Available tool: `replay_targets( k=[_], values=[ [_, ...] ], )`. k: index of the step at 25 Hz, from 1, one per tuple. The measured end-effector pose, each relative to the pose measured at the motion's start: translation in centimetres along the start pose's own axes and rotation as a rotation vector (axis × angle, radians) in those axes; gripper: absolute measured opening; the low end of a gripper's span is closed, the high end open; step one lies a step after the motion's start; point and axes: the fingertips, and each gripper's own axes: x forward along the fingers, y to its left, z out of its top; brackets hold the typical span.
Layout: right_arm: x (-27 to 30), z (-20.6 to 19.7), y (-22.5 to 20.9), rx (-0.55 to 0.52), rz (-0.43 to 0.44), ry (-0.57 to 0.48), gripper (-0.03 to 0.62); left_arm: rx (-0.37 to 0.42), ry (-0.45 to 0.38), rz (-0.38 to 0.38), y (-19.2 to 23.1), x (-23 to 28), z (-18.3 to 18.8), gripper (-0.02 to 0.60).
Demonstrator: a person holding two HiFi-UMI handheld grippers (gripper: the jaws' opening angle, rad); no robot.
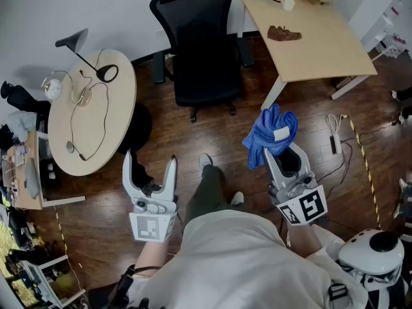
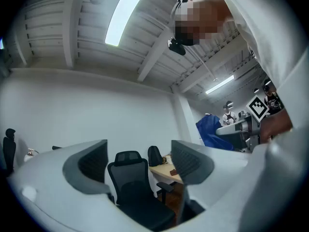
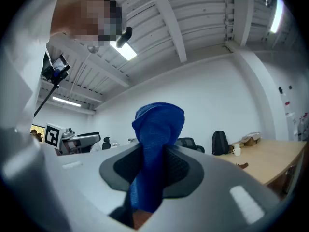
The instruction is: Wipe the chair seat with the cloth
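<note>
A black mesh office chair (image 1: 201, 47) stands ahead of me on the wood floor, its seat (image 1: 207, 77) bare; it also shows between the left jaws as the chair (image 2: 137, 195). My right gripper (image 1: 278, 148) is shut on a blue cloth (image 1: 270, 134), which bunches above the jaws in the right gripper view as the cloth (image 3: 155, 153). My left gripper (image 1: 150, 168) stands open with nothing in it, low at the left, well short of the chair.
A rectangular wooden desk (image 1: 309, 34) stands right of the chair with a brown object (image 1: 283, 34) and a cup (image 1: 288, 4) on it. A round table (image 1: 90, 118) with a lamp and cables is at the left. A power strip (image 1: 334, 137) and cable lie on the floor at right.
</note>
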Motion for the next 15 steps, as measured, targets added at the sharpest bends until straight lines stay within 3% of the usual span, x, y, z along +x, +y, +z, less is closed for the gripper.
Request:
replay_targets(
  k=[1, 3, 4, 6, 7, 8, 11, 13, 15],
  values=[
    [1.6, -0.7, -0.8, 0.002, -0.005, 0.009, 0.111, 0.007, 0.004, -0.008, 1.3, 1.0, -1.3, 0.146],
    [5.3, -1.9, -2.4, 0.004, -0.012, 0.026, 0.112, 0.016, 0.001, 0.011, 4.6, 3.1, -3.5, 0.117],
    [7.4, -2.4, -3.0, 0.005, -0.013, 0.032, 0.111, 0.007, -0.009, 0.05, 6.8, 4.2, -4.4, 0.039],
    [12.4, -3.5, -4.1, 0.0, -0.012, 0.052, 0.112, -0.004, -0.022, 0.12, 11.5, 7.0, -6.1, 0.04],
    [15.3, -4.0, -4.8, -0.002, -0.013, 0.065, 0.112, -0.011, -0.018, 0.135, 13.8, 8.8, -7.1, 0.153],
    [18.3, -4.6, -5.5, -0.003, -0.017, 0.08, 0.112, -0.025, -0.013, 0.14, 16.2, 10.9, -8.2, 0.186],
    [27.0, -6.1, -8.1, -0.002, -0.033, 0.114, 0.112, -0.056, -0.008, 0.108, 22.5, 17.1, -11.0, 0.151],
    [31.6, -7.4, -10.1, -0.007, -0.037, 0.13, 0.11, -0.078, -0.011, 0.087, 25.6, 20.5, -13.1, 0.051],
    [35.8, -9.1, -12.8, -0.003, -0.046, 0.153, 0.11, -0.116, 0.013, 0.086, 28.1, 23.8, -16.0, 0.048]
  ],
)
